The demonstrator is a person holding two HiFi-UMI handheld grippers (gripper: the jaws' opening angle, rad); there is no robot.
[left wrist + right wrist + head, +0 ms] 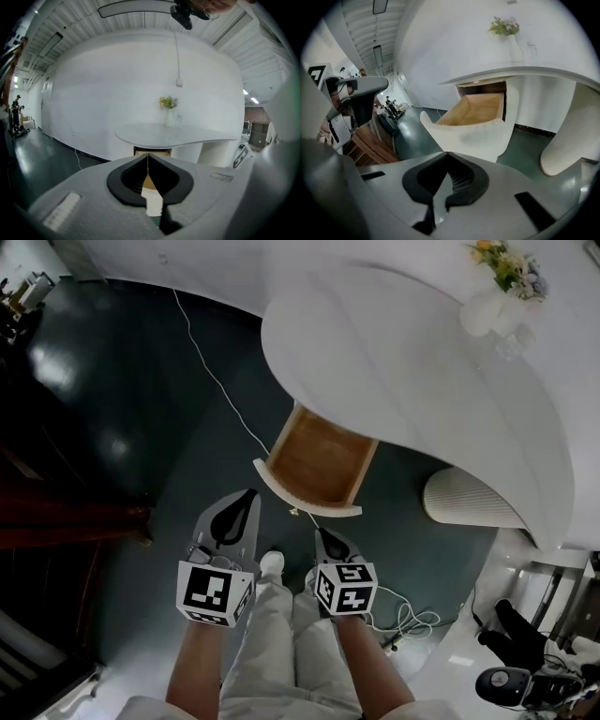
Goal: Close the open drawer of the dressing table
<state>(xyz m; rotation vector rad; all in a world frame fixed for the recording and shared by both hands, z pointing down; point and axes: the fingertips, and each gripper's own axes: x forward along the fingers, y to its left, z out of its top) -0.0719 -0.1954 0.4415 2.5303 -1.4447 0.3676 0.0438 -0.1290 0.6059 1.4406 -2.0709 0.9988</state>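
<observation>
The person [281,643] is holding the left gripper [248,495] and the right gripper [321,535] side by side, both pointing — jaws pressed together, gripping nothing — at the open drawer [319,463] (pulled out from under the dressing table [412,362]) close ahead.

Industrial hall: ribbed ceiling [117,23], strip lights [131,7], glossy dark floor [122,409].

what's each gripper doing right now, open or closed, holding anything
Left gripper: closed, jaws together, holding nothing.
Right gripper: closed, jaws together, holding nothing.
</observation>
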